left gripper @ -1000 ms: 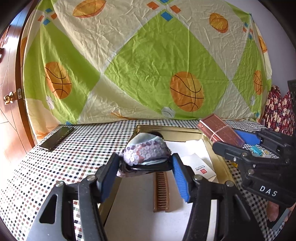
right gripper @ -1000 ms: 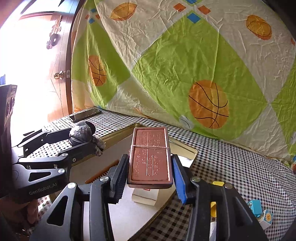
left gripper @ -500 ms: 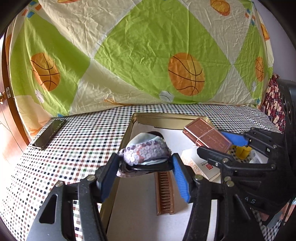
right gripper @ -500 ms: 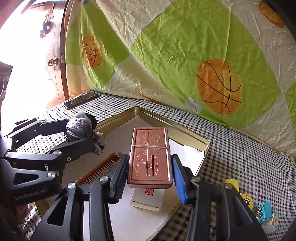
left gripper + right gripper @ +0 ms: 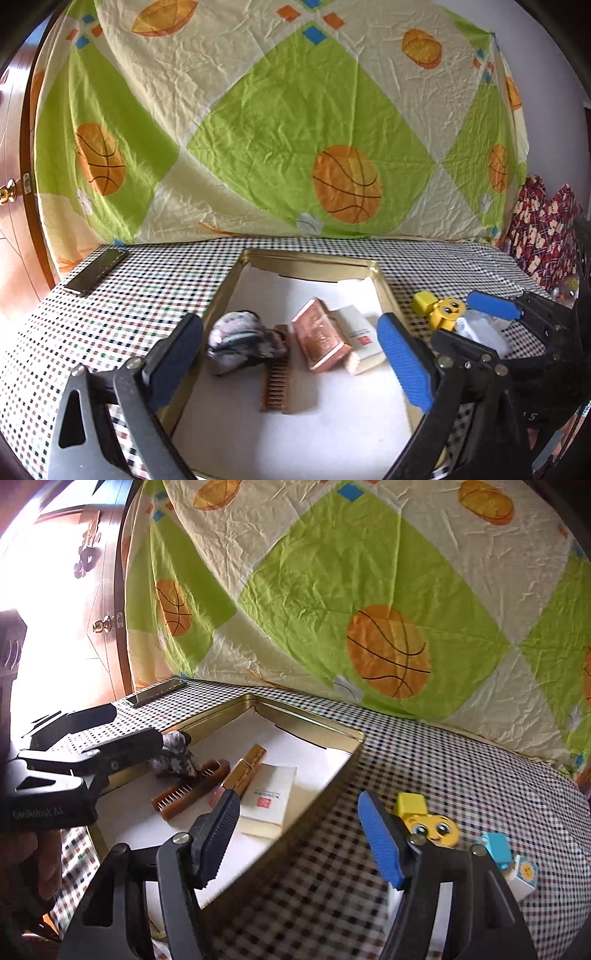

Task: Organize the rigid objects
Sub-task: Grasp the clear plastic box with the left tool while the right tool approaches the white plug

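Both grippers, left (image 5: pixel 291 354) and right (image 5: pixel 295 834), have just opened empty; four items lie in the gold tray (image 5: pixel 384 291), toy blocks (image 5: pixel 428 821) at its 3 o'clock remain outside.

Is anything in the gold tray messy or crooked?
A little. The copper-coloured case leans tilted on the white box instead of lying flat, and the sequinned hair clip sits on top of one end of the brown comb. Toy blocks are not yet in the gold tray.
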Tool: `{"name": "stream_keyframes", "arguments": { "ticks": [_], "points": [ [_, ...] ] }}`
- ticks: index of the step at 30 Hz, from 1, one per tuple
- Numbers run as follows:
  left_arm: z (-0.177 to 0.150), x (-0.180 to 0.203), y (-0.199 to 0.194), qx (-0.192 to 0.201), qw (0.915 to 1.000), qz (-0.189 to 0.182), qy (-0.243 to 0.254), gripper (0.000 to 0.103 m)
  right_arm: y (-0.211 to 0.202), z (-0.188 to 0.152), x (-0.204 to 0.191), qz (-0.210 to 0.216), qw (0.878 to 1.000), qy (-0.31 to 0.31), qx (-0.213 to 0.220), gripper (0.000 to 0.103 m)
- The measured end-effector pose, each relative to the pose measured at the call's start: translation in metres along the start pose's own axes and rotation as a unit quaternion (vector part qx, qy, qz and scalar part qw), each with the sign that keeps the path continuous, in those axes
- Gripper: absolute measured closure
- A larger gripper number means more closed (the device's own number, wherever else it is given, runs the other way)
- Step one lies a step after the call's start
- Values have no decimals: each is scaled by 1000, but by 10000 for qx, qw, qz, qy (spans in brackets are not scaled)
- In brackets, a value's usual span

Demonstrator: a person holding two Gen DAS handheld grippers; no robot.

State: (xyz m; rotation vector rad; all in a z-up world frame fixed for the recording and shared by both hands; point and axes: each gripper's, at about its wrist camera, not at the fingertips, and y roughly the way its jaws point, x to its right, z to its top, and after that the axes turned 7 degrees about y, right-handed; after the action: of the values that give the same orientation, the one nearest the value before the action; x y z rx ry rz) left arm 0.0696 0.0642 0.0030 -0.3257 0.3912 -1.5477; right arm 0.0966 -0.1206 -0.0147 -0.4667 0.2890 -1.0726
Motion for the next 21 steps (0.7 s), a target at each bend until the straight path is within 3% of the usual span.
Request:
{"name": "stream_keyframes", "arguments": {
  "ticks": [6, 13, 21],
  "points": [
    [6, 70, -3, 136, 9980, -495, 365, 1, -42, -21, 63, -744, 9965, 359, 159, 29],
    [7, 145, 23, -129, 9929, -876, 789, 1, -55, -34, 144, -1475, 9821, 1148, 227, 28],
    [4, 199, 60, -710, 9851, -1081, 1133, 1, -59, -41, 175, -1576, 9742, 1600, 206, 27]
  ]
}}
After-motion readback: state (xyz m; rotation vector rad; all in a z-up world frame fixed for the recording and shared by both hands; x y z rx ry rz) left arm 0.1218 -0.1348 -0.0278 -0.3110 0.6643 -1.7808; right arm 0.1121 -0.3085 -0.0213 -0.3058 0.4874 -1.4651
